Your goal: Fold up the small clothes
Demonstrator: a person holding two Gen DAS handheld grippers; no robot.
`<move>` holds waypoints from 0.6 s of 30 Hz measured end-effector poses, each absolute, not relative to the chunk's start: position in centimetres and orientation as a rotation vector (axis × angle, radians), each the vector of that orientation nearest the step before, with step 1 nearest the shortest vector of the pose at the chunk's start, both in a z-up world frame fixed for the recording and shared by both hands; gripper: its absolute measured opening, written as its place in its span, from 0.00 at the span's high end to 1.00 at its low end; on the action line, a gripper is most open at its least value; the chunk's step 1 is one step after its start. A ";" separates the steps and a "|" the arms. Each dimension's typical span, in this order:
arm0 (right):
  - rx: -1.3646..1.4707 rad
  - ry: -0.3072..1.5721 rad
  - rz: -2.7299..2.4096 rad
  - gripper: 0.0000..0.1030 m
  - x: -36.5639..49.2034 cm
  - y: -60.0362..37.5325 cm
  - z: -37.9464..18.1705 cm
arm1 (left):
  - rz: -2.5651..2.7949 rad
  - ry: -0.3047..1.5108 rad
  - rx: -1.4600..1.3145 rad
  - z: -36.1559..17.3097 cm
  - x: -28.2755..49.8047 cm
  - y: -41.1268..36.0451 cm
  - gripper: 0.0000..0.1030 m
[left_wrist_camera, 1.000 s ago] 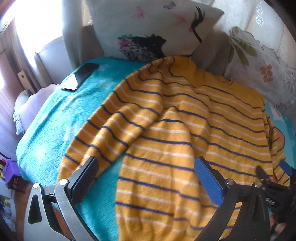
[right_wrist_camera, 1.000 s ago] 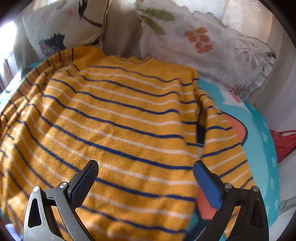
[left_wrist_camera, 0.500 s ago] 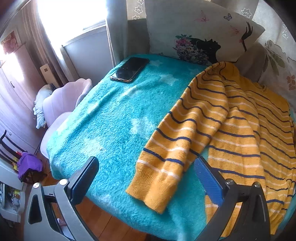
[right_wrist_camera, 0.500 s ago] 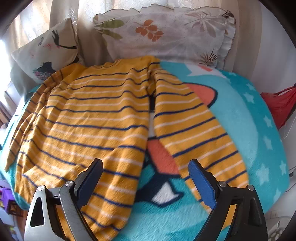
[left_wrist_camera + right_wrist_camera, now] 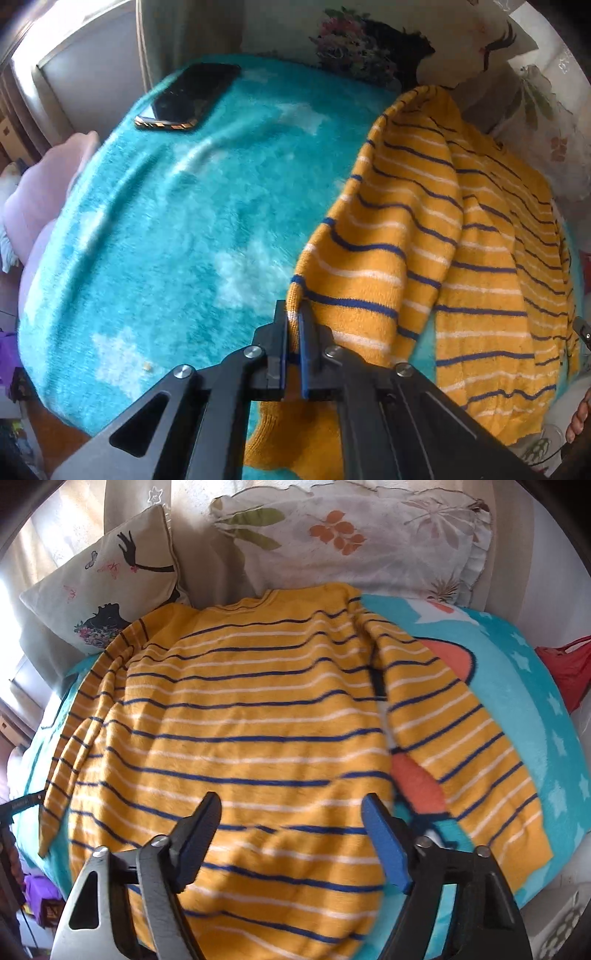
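Note:
A yellow sweater (image 5: 251, 723) with navy and white stripes lies spread on a turquoise blanket (image 5: 159, 236), collar toward the pillows. In the left wrist view the sweater (image 5: 480, 258) fills the right side. My left gripper (image 5: 292, 332) is shut on the cuff end of the left sleeve (image 5: 369, 266) and lifts it off the blanket. My right gripper (image 5: 291, 823) is open and empty, hovering over the lower body of the sweater near its hem. The right sleeve (image 5: 461, 738) lies flat, angled out to the right.
A black phone (image 5: 188, 96) lies on the blanket's far left corner. Two patterned pillows (image 5: 351, 535) (image 5: 107, 590) lean at the back. A pink cushion (image 5: 40, 192) sits off the left edge. A red bag (image 5: 569, 668) lies at the right.
My left gripper has closed on the left sleeve's cuff and raised it. My right gripper has shifted left from the right sleeve to over the sweater's body, still open.

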State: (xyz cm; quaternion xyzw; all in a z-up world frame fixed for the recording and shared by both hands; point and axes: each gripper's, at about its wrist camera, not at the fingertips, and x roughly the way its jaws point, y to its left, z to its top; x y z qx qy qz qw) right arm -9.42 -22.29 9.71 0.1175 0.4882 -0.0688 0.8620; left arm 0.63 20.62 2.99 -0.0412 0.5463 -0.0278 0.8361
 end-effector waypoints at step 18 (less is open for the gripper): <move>0.165 1.015 0.191 0.37 1.4 -6.4 13.5 | -0.087 1.070 -0.224 9.3 5.5 28.5 0.96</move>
